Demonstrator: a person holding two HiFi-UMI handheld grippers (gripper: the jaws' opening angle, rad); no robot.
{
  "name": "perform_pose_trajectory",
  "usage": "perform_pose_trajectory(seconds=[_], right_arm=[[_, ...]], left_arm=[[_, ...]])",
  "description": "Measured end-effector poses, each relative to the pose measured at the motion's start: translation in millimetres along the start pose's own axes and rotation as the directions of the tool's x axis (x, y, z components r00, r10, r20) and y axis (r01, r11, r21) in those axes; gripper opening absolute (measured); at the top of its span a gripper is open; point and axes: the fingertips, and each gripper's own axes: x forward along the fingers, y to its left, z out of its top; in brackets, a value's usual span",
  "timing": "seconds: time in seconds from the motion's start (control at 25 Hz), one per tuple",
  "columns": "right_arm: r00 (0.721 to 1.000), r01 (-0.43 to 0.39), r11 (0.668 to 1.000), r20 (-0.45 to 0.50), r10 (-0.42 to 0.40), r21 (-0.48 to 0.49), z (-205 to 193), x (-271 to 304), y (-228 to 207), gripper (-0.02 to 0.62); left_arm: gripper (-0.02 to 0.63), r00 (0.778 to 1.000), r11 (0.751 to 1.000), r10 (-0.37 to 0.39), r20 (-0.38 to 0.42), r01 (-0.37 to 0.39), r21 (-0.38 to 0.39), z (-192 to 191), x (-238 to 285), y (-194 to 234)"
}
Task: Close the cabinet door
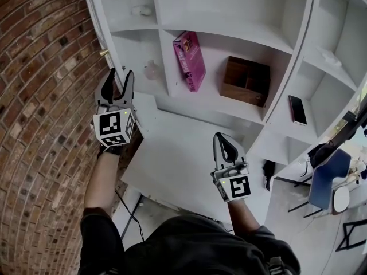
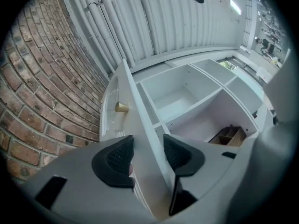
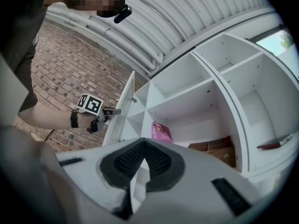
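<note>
A tall white wooden cabinet door (image 1: 98, 22) stands open at the left side of a big white cabinet with open shelves (image 1: 241, 33). The door sticks out toward the red brick wall (image 1: 40, 96). A small round gold knob (image 2: 121, 107) sits on the side of the door that faces the bricks.

The left gripper (image 1: 119, 80) is at the door's free edge, a little below the knob. Its two black pads are apart. One pad is on the brick side of the door and the other is on the shelf side, so the thin edge of the door runs right between them. The pads sit close to the door, but they do not look like they are squeezing it.

The right gripper (image 1: 228, 145) is lower down and off to the right, well apart from the door. Its two fingers are closed tip to tip, with nothing between them. It points at the shelves.

On the shelves there is a pink box (image 1: 190, 60) that leans a bit. To its right is a brown wooden box (image 1: 246, 80). Farther right, a flat black thing (image 1: 297, 109) lies on another shelf. A blue chair (image 1: 328, 173) is on the floor at the right.
</note>
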Motion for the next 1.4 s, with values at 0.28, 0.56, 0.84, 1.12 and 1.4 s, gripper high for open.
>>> perform_pose_trajectory(seconds=[0.28, 0.56, 0.84, 1.12, 1.4], right_arm=[[0.999, 0.032, 0.999, 0.017, -0.031, -0.014, -5.8, -7.8, -18.8, 0.000], [0.999, 0.051, 0.999, 0.006, -0.051, -0.016, -9.5, -10.7, -29.5, 0.000], [0.998, 0.051, 0.999, -0.029, -0.051, 0.003, -10.3, -7.1, -28.6, 0.000], [0.997, 0.062, 0.998, -0.035, -0.062, 0.003, -13.1, -6.8, -35.8, 0.000], [0.997, 0.073, 0.997, -0.030, -0.073, -0.015, -17.1, -7.7, -45.8, 0.000]], left_arm=[[0.216, 1.000, 1.000, -0.027, 0.004, 0.027, 0.004, -5.0, 23.8, -24.1], [0.212, 0.999, 0.999, -0.044, 0.011, 0.044, 0.002, -8.6, 39.0, -38.1], [0.202, 0.998, 0.998, -0.065, 0.013, 0.065, -0.010, -11.8, 51.8, -47.4], [0.202, 0.997, 0.997, -0.075, 0.016, 0.075, 0.001, -15.2, 62.8, -54.0], [0.202, 0.997, 0.997, -0.075, 0.014, 0.075, 0.003, -19.6, 76.2, -61.1]])
